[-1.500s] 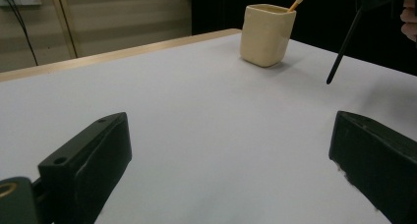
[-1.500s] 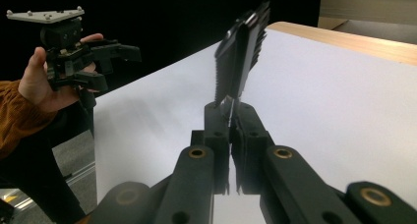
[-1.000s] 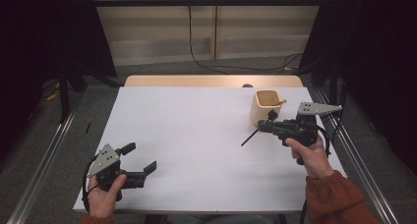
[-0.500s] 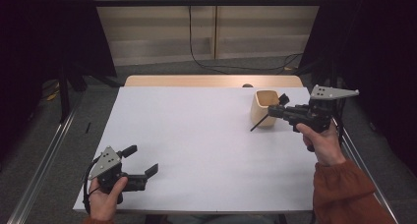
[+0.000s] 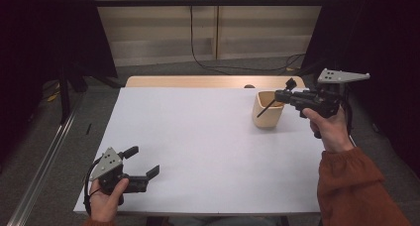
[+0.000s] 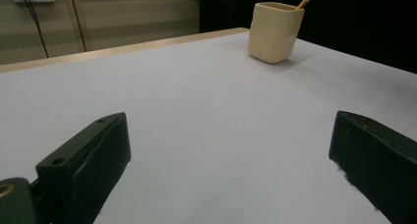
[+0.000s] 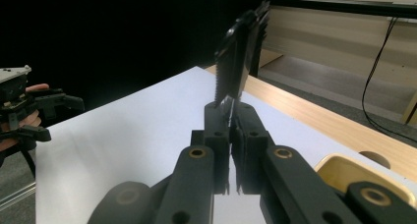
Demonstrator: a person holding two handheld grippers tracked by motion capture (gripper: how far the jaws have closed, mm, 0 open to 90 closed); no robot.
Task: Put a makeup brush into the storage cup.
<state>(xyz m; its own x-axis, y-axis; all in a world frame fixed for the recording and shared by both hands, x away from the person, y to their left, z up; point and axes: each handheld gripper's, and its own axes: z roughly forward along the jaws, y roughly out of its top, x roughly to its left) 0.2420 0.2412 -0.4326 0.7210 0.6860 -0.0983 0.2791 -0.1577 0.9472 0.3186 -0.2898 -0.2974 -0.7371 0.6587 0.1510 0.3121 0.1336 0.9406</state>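
- Right gripper (image 5: 289, 89) clenched on a thin black utensil (image 5: 266, 108), its tip hidden inside the beige cup (image 5: 268, 118)
- Left gripper (image 5: 143, 165) released, wide white table (image 5: 208, 146) ahead

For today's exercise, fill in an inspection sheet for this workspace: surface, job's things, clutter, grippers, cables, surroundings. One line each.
Surface: white table top, wooden strip along its far edge.
Job's things: cream cup upright at the far right with a wooden stick in it; thin dark utensil slanting down over the cup.
Clutter: nothing seen.
Grippers: right gripper shut on the utensil, raised beside the cup; left gripper open, low at the near left edge.
Cables: black cable hanging from a wall socket, running across the floor.
Surroundings: dark curtains both sides, pale panelled wall behind.
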